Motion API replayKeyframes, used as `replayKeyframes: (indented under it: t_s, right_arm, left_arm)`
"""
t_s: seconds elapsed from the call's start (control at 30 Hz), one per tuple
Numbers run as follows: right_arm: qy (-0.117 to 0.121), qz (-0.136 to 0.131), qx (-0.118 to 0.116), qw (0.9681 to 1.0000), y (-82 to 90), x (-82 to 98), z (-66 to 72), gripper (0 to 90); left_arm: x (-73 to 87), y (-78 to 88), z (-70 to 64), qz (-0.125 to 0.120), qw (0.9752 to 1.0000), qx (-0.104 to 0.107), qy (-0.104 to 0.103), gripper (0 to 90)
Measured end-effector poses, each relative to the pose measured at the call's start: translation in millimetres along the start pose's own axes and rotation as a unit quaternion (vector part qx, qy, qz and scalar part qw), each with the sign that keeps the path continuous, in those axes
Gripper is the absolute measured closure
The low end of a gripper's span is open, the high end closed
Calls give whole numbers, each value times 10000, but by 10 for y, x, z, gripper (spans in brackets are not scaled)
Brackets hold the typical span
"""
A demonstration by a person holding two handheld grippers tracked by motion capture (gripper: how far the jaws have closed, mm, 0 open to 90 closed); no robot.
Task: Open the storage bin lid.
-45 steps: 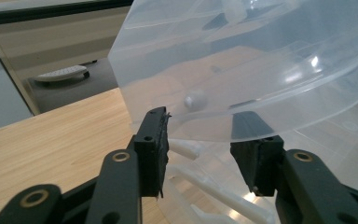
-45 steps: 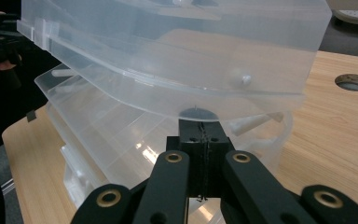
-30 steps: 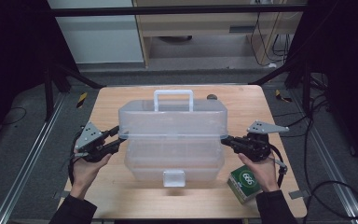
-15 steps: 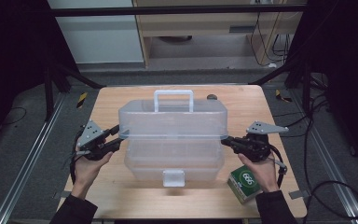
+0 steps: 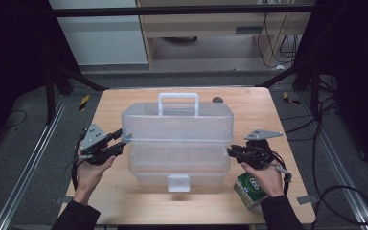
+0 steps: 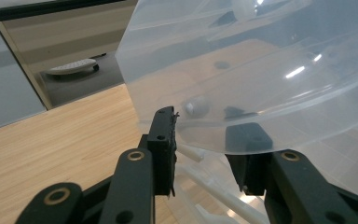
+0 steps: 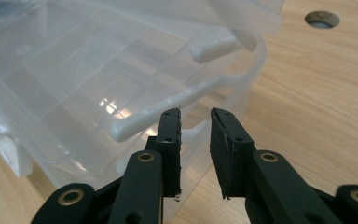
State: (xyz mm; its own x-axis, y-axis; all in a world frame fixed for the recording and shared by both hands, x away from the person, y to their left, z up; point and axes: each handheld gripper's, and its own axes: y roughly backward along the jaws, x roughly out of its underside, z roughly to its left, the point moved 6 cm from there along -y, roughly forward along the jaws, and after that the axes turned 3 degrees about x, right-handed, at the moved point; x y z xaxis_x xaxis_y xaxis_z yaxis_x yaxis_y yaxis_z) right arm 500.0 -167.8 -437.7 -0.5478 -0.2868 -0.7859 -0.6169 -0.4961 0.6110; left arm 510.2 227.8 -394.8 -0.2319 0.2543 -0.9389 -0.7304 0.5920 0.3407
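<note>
A clear plastic toolbox (image 5: 177, 158) with a white handle (image 5: 178, 103) stands mid-table, its upper part (image 5: 177, 122) raised and set back over the base. My left gripper (image 5: 120, 139) is at the box's left end. Its jaws have been closing slightly and stand apart around the lid's end wall (image 6: 261, 84), one pad in front of the clear plastic, the other behind it. At the right end, my right gripper (image 5: 231, 152) has just been opening. Its pads (image 7: 170, 135) are a narrow gap apart with nothing between them, just short of the white hinge arms (image 7: 168, 105).
A small green and white box (image 5: 249, 189) lies under my right hand near the front right corner. A round hole (image 5: 217, 99) is in the tabletop behind the toolbox. The wooden table (image 5: 287, 120) is bordered by dark floor with cables on the right.
</note>
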Motion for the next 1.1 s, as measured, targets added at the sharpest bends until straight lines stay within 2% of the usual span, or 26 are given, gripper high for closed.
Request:
replayKeyframes:
  t_s: [0.1, 0.13, 0.3, 0.4, 0.53, 0.63, 0.8, 1.0, 1.1]
  right_arm:
    - [-26, 105, -3, 9999, -41, 29, -3, 738]
    - [-28, 216, -29, 9998, -75, 51, 6, 741]
    - [20, 239, -49, 9997, -101, 50, 26, 780]
    - [-143, 295, -108, 9994, -103, 49, 20, 781]
    - [-94, 266, -96, 9996, -107, 44, 19, 782]
    - [-167, 263, -168, 9994, -106, 46, 13, 781]
    - [-153, 264, -148, 9994, -108, 46, 12, 781]
    - [-144, 243, -154, 9995, -106, 49, 15, 781]
    - [-153, 242, -160, 9995, -104, 49, 15, 781]
  left_arm:
    - [0, 1, -3, 4, 10000, -7, 8, 638]
    - [-2, 1, -4, 9, 10000, -14, 7, 638]
    - [-4, -1, 4, 25, 10000, -27, 18, 641]
    - [-19, -2, 22, 41, 10000, -17, 52, 645]
    - [-41, -8, 35, 42, 10000, -1, 78, 644]
    - [-95, -22, 53, -4, 9999, -40, 107, 650]
    - [-172, -44, 85, -47, 9998, -73, 183, 659]
    - [-291, -93, 140, -199, 9991, -180, 338, 670]
    - [-331, -121, 159, -290, 9990, -162, 308, 675]
